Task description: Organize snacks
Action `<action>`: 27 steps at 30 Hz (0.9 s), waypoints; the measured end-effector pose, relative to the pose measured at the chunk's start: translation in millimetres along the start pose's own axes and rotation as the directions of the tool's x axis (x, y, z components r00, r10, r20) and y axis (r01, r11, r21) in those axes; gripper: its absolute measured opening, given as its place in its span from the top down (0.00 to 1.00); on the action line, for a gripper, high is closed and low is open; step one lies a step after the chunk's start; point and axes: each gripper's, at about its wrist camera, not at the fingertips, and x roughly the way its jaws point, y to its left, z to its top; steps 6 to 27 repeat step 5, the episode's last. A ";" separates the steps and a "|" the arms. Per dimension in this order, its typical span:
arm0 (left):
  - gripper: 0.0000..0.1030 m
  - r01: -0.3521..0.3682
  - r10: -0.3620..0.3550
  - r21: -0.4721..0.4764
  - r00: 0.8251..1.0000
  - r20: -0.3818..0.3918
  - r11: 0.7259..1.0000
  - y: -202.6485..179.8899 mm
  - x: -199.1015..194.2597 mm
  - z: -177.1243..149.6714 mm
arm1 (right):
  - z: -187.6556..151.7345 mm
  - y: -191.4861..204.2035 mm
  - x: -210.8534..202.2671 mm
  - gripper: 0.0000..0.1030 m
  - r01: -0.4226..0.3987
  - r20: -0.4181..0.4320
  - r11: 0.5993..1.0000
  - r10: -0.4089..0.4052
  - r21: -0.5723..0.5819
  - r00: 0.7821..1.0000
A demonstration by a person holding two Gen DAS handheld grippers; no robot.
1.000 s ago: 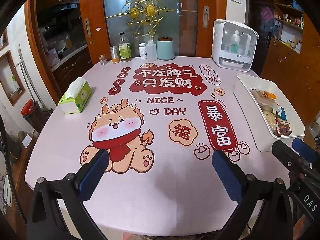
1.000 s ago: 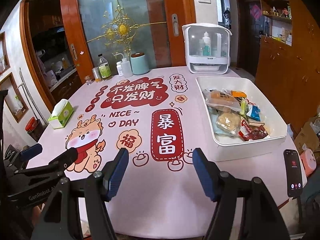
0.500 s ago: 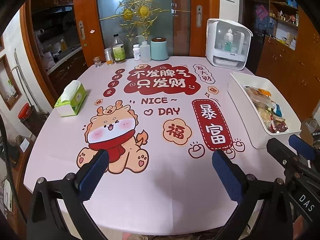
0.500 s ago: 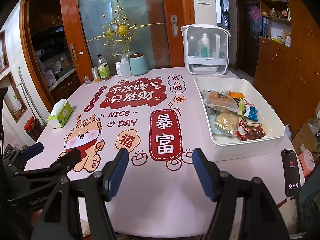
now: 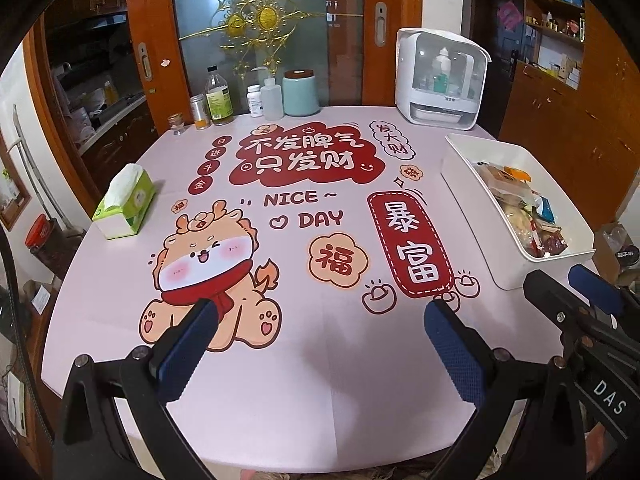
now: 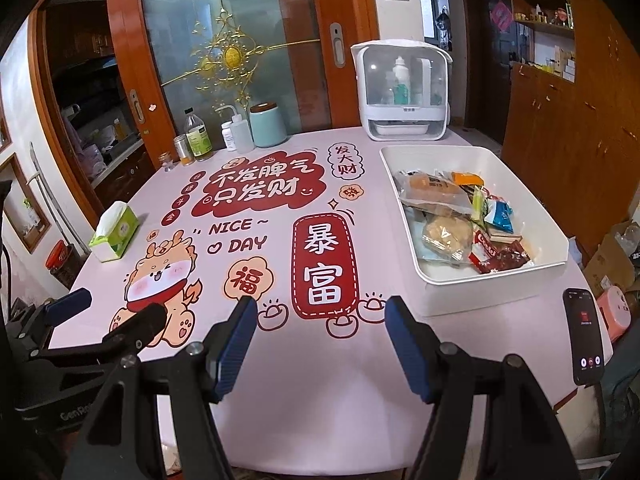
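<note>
Both grippers are being held above the near edge of the table, the left gripper and the right gripper each with jaws spread wide and nothing being gripped between the blue pads. A pink printed cloth is being displayed across the tabletop. The white bin is being kept on the table's right side, and the snacks are being contained inside it in a loose pile. A green tissue box is being left near the left edge.
</note>
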 end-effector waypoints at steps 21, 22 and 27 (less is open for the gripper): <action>0.01 0.006 -0.006 -0.001 1.000 -0.015 1.000 0.4 4.3 0.5 | 1.2 -1.2 1.8 0.35 -0.001 -0.006 1.000 0.001 0.004 1.000; 0.01 0.006 -0.006 -0.001 1.000 -0.015 1.000 0.4 4.3 0.5 | 1.2 -1.2 1.8 0.35 -0.001 -0.006 1.000 0.001 0.004 1.000; 0.01 0.006 -0.006 -0.001 1.000 -0.015 1.000 0.4 4.3 0.5 | 1.2 -1.2 1.8 0.35 -0.001 -0.006 1.000 0.001 0.004 1.000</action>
